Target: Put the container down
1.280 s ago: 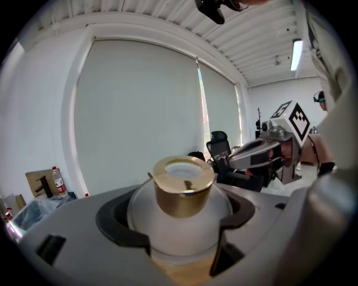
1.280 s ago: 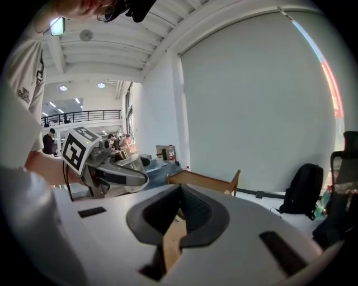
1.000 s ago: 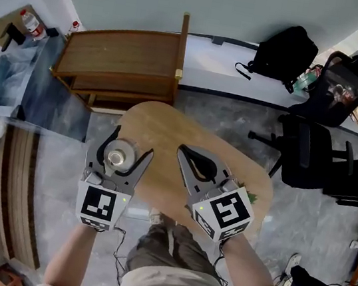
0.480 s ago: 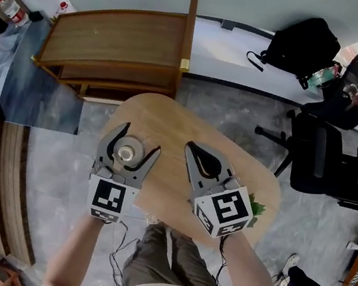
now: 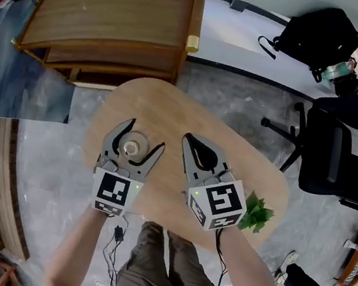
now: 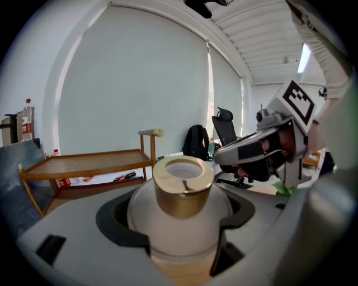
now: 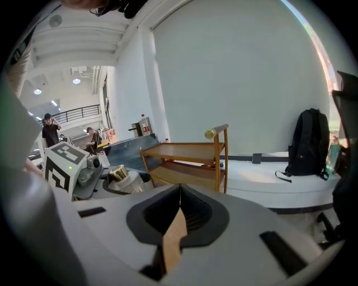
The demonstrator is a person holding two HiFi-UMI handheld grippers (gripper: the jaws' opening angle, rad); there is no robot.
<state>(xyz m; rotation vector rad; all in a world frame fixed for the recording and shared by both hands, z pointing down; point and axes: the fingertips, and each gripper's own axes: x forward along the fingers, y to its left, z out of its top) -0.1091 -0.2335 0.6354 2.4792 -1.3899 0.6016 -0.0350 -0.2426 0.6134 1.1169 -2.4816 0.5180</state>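
Note:
The container (image 5: 133,145) is a small white rounded jar with a gold cap, and it stands upright on the oval wooden table (image 5: 171,107). My left gripper (image 5: 143,136) is open, its jaws spread on either side of the jar with dark gaps showing. In the left gripper view the jar (image 6: 182,209) fills the space between the jaws, with wood under it. My right gripper (image 5: 187,139) hovers just right of the jar, shut on nothing. In the right gripper view its tips (image 7: 180,189) meet in a line, and the jar (image 7: 119,175) shows at the left.
A green leafy sprig (image 5: 256,214) lies at the table's right edge beside my right gripper. A wooden shelf cart (image 5: 111,20) stands beyond the table. A black office chair (image 5: 325,155) and a black backpack (image 5: 314,34) are at the right.
The left gripper's jaws have spread apart from the container, which was clamped a second ago. Both grippers sit slightly further over the table; the right one stays shut.

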